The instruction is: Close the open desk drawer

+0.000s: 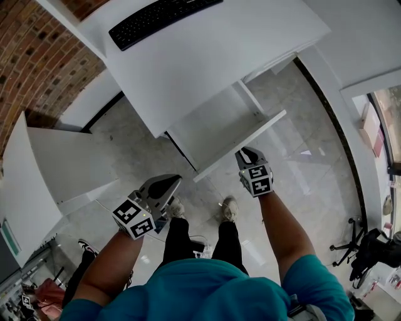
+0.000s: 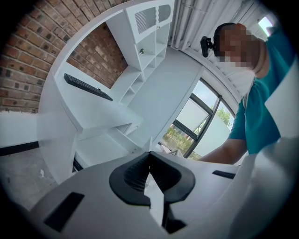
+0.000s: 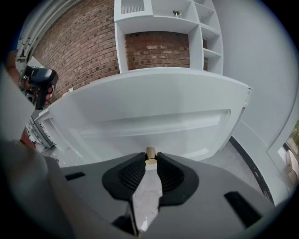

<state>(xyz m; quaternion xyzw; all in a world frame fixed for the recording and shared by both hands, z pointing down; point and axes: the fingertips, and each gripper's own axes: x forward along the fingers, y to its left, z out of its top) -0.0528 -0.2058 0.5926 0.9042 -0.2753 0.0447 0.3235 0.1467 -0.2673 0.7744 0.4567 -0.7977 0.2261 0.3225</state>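
The white desk (image 1: 207,63) has a drawer (image 1: 213,128) pulled out below its top, its long front panel (image 1: 241,143) facing me. In the right gripper view a small tan knob (image 3: 150,152) sticks out of that drawer front (image 3: 154,121). My right gripper (image 3: 151,159) is shut on the knob, which shows between the fingertips. The head view shows the right gripper (image 1: 246,152) touching the panel's right part. My left gripper (image 1: 169,184) hangs left of the drawer, apart from it. Its jaws (image 2: 149,155) are shut with nothing in them.
A black keyboard (image 1: 160,19) lies on the desk top. A white cabinet panel (image 1: 62,163) stands at the left by the brick wall (image 1: 37,63). My feet (image 1: 229,210) stand on the grey floor before the drawer. A stand's base (image 1: 351,244) is at the right.
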